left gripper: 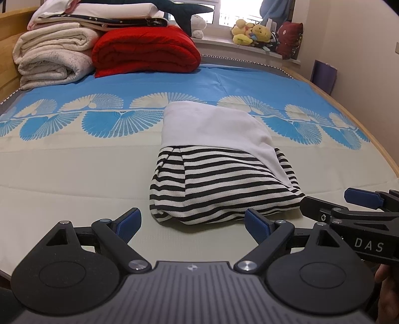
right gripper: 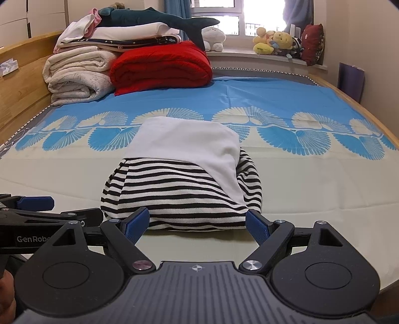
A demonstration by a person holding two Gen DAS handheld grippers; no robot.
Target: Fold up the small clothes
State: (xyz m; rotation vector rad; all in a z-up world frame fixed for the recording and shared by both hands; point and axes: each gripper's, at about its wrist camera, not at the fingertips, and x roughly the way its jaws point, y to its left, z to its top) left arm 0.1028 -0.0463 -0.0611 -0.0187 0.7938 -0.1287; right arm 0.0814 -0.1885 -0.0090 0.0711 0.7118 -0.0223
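A small folded garment (left gripper: 219, 184), black-and-white striped with a white part (left gripper: 212, 124) lying over its far half, rests on the bed's cream sheet. My left gripper (left gripper: 193, 221) is open just short of the near-left edge, with nothing pressed between its blue pads. In the right wrist view the same garment (right gripper: 174, 194) lies straight ahead. The right gripper (right gripper: 198, 223) is open there, its blue pads either side of the near edge without pressing it. Each gripper also shows in the other's view: the right gripper (left gripper: 334, 199) and the left gripper (right gripper: 67, 206), both open.
At the back left stand rolled cream blankets (left gripper: 52, 57), a folded red quilt (left gripper: 147, 49) and stacked linen with a plush shark (right gripper: 159, 20). Stuffed toys (left gripper: 251, 32) line the windowsill. A wooden headboard (right gripper: 22, 82) runs on the left, and the bed's wooden edge (left gripper: 389, 159) on the right.
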